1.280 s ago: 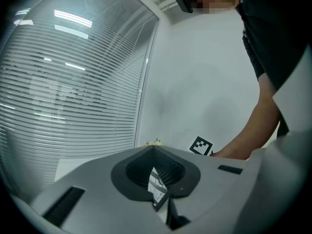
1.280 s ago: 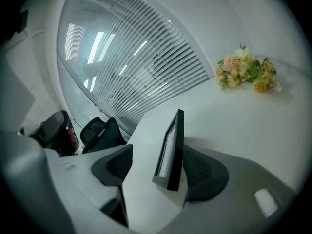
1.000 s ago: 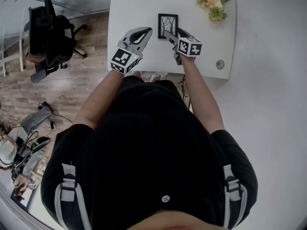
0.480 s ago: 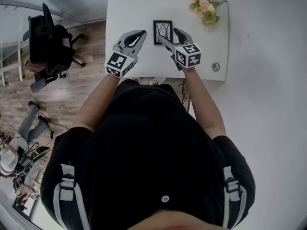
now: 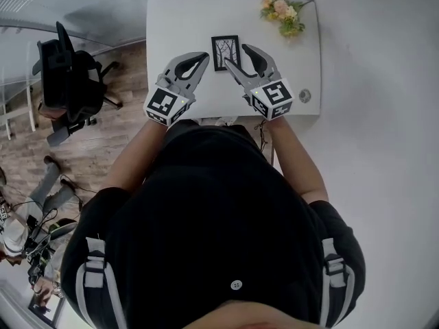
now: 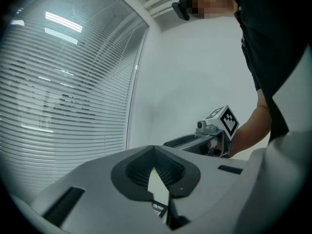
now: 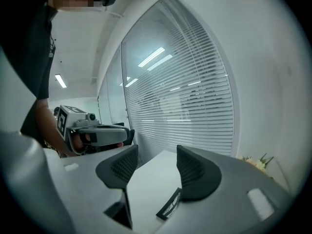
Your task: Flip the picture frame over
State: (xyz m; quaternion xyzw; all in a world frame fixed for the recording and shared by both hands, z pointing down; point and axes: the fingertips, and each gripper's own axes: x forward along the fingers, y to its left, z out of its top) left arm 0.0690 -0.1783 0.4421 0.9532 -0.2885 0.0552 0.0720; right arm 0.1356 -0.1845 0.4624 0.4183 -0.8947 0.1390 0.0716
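A wooden floor [image 5: 103,149] is stretching away on the left, and a white table [image 5: 178,26] is standing at the far side of the scene, against a pale wall on the right. A person in a black top [image 5: 219,218] is standing at the table's near edge, holding one tool in each hand. A black office chair [image 5: 65,81] is sitting on the floor well to the left of the table. In both gripper views, slatted blinds [image 7: 195,96] are covering a wide window.

The left gripper [image 5: 201,59] is hovering over the near left part of the table, just left of the picture frame [image 5: 225,52]. Its jaws are meeting at the tips, leaving only a thin sliver behind them, and nothing is sitting between them. The right gripper [image 5: 236,55] is hovering at the frame's near right side. Its jaws are standing apart and closing, with only bare tabletop showing between them.

The picture frame is lying flat near the middle of the table, its tree picture facing up, with neither gripper gripping it. A small bunch of flowers [image 5: 280,14] is lying at the far right corner, well apart from the frame. A round grommet [image 5: 304,96] is sitting near the right near corner.
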